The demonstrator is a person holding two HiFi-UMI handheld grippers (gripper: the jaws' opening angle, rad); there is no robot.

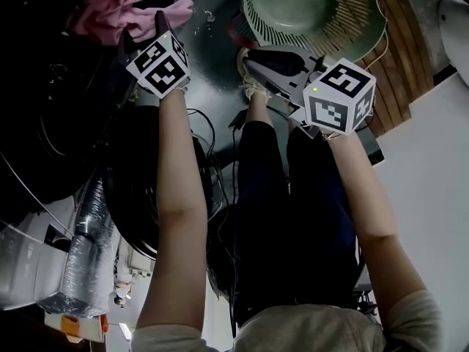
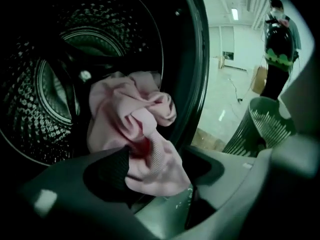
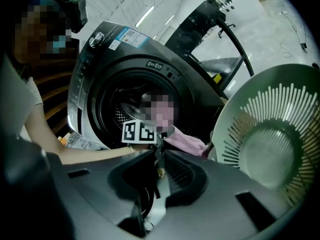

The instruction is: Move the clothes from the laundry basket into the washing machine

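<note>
Key thing for the next move: cloth [image 2: 127, 114] dead ahead of the left gripper [image 2: 157, 179], not off to either side. Pink, bunched at the mouth of the drum [image 2: 30, 109]. Long axis roughly along the gripper's own pointing line, far end up in the opening, near end trailing down and out over the lip. That near tail sitting right between the jaws, brushing the left-hand pad [image 2: 112, 169], clear of the other one. Jaws wide apart, so no pinch on it, just lying there loose.

Right gripper [image 3: 159, 159] well apart from all that, over by the basket [image 3: 280, 104], jaws drawn nearly together with nothing in them. No clothes showing in the basket from that view. So left hand the nearer one, easily.

Looks like a drop half-finished: bulk of the cloth in the drum mouth, tail hanging outside. Probably calls for a nudge straight forward, or a fresh pinch on the tail and a push deeper. Main risk, at a guess: tail sliding back out or getting caught in the door.
</note>
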